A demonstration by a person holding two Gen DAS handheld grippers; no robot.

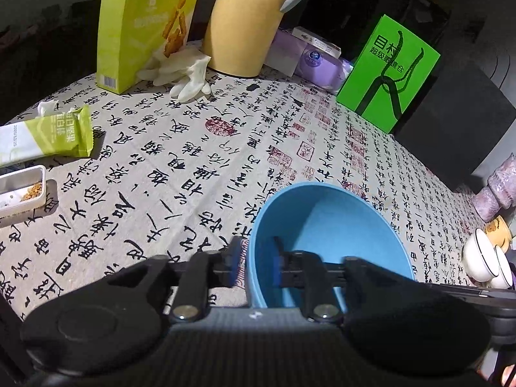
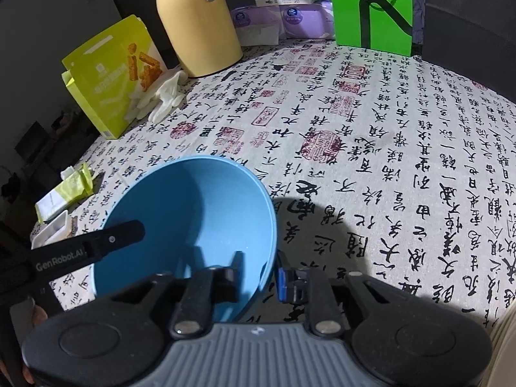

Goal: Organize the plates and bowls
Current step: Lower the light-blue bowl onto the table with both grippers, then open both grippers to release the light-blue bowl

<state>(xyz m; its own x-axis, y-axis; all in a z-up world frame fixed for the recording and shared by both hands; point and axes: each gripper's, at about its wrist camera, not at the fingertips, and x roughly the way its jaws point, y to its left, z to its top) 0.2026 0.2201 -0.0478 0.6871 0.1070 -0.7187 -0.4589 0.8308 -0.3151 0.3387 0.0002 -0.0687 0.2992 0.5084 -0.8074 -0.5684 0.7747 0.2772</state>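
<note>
- Underneath everything lies the tablecloth (image 1: pixel 167 167), pale and printed all over with black calligraphy and red seal stamps; it covers the whole table in both wrist views.
- Next in size, a yellow thermos jug (image 1: pixel 248 22) with a grey handle stands upright at the far edge, with a green carton (image 1: pixel 390 74) to its right and an opened lime snack box (image 1: pixel 142 29) to its left.
- Purple tissue packs (image 1: pixel 319 61) lie between the jug and the green carton, a small white box on top of them.
- Then the blue bowl (image 2: pixel 193 222): it sits near the front of the table, empty, straddled on opposite sides by the two tools.
- At its left wall, the left gripper (image 1: pixel 254 266) has one finger outside and one inside; the jaws are narrow but parted, and a thin gap shows between each blue pad and the wall.
- Opposite, the right gripper (image 2: pixel 258 277) straddles the right side of the rim the same way, its jaws narrowly parted and the pads not pressing on the wall.
- Smaller still, a pale rubber glove (image 1: pixel 183 71) lies crumpled at the foot of the snack box.
- Leftward, a green bar wrapper (image 1: pixel 48 135) rests just behind a small metal tray (image 1: pixel 22 190) holding crumbs.
- Lastly, white cups with dark rims (image 1: pixel 483 258) sit at the right edge, well apart from the bowl.
</note>
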